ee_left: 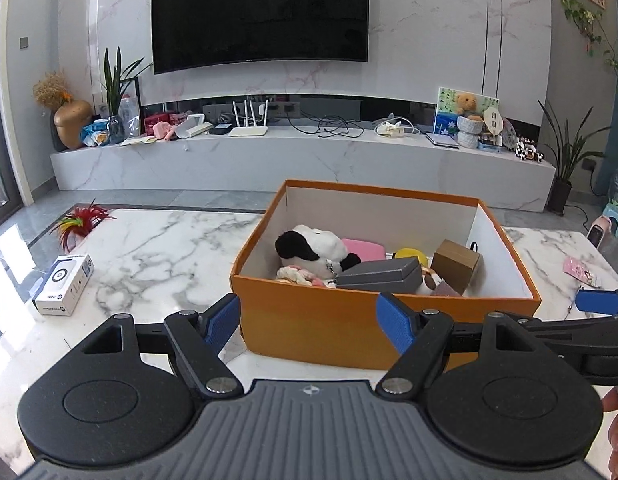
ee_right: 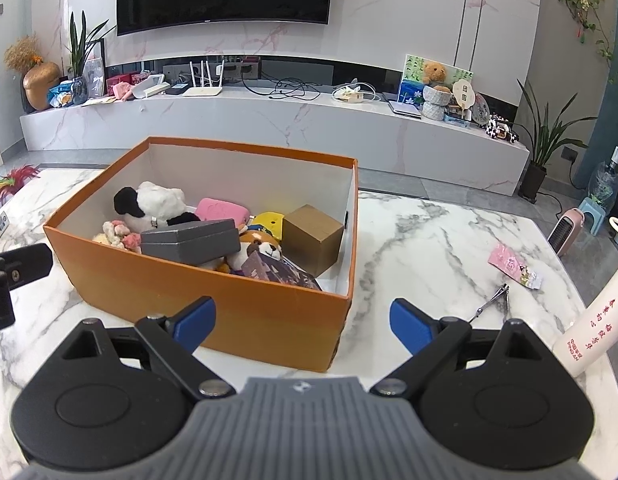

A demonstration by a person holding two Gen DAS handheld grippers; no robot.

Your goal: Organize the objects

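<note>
Here both the left gripper [ee_left: 309, 320] and right gripper [ee_right: 303, 326] hover with jaws wide apart, empty, before the orange box [ee_right: 197, 300].

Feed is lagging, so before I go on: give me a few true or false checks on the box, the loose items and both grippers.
1. The orange box has a lid on. False: it is open on top, with toys and small boxes inside.
2. A grey case lies inside the box. True.
3. The left gripper holds the plush panda. False: its jaws are open and empty; the panda lies in the box.
4. A pink packet lies on the table, outside the box. True.
5. The right gripper is open and holds nothing. True.
</note>
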